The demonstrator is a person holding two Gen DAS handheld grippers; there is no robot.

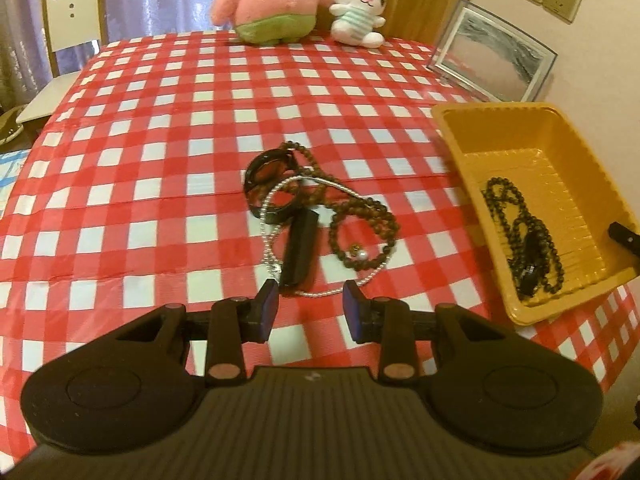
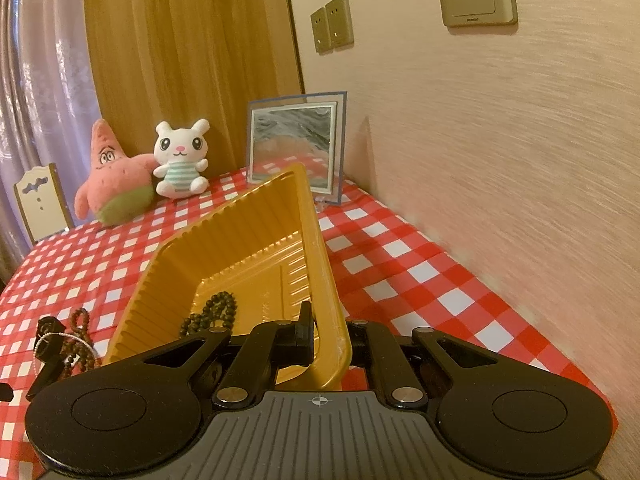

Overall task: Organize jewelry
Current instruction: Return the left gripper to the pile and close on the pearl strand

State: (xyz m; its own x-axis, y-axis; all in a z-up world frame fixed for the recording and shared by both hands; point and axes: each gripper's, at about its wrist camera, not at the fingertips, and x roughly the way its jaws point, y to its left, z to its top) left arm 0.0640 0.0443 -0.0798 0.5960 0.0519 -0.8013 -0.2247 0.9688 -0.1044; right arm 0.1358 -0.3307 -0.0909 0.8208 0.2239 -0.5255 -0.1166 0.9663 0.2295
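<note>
A tangled pile of jewelry lies mid-table: a black bangle (image 1: 267, 172), a brown bead necklace (image 1: 360, 216), a pearl strand (image 1: 280, 208) and a black bar-shaped piece (image 1: 301, 252). My left gripper (image 1: 310, 306) is open and empty, just in front of the pile. A yellow tray (image 1: 480, 136) at the right holds a dark bead necklace (image 1: 524, 236). My right gripper (image 2: 329, 340) is shut on the tray's near wall (image 2: 320, 264) and the tray looks tilted. The dark beads (image 2: 212, 314) lie inside it. The pile (image 2: 68, 344) shows at the left.
A red-and-white checked cloth (image 1: 160, 128) covers the table. A pink star plush (image 1: 268, 4) and a white bunny plush (image 1: 360, 4) sit at the far edge. A framed picture (image 1: 492, 56) leans by the right wall. A chair (image 1: 72, 12) stands far left.
</note>
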